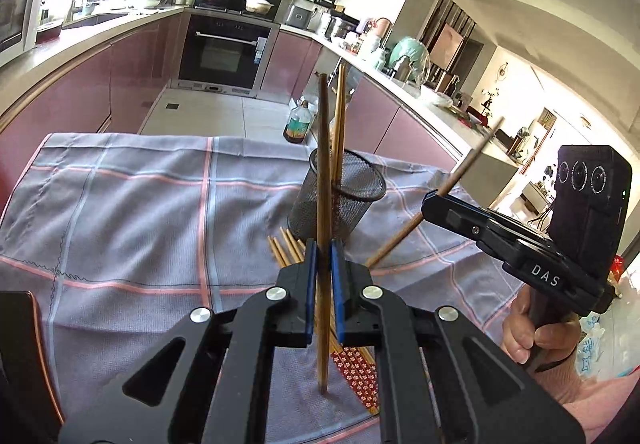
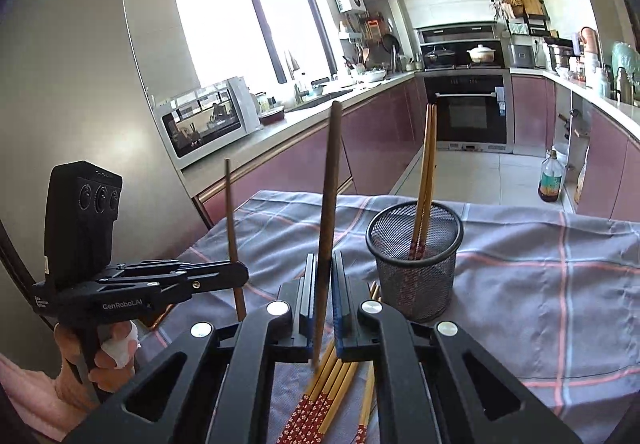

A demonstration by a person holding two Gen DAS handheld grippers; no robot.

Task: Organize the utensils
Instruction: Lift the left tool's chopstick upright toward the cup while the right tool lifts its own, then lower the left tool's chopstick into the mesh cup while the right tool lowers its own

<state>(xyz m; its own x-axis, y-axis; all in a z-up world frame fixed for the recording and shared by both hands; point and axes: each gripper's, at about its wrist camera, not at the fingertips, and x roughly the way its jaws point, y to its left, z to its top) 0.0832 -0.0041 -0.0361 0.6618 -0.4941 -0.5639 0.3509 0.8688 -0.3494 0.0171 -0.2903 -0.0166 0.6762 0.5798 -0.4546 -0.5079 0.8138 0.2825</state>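
Chopsticks are the items you are sorting, and each of your tongs grips one. Your left gripper [image 1: 323,256] has its blue pads nearly closed on a dark brown chopstick [image 1: 323,163]. That stick stands almost upright between the pads, extending well above and below them. Your right gripper [image 2: 321,276] is likewise closed down to the stick's width on a second dark chopstick [image 2: 330,179], also near upright and tilted slightly. From the left wrist view, the right gripper [image 1: 436,199] appears to the right, with its stick slanting through the fingertips.

The mesh cup [image 2: 414,260] stands just ahead and to the right of the right gripper's tips, and directly ahead of the left gripper's tips. Two lighter chopsticks [image 2: 426,171] lean inside it. The loose chopsticks [image 2: 332,388] with red patterned ends lie on the checked cloth [image 2: 540,284] beneath both sets of jaws, beside the cup's base.
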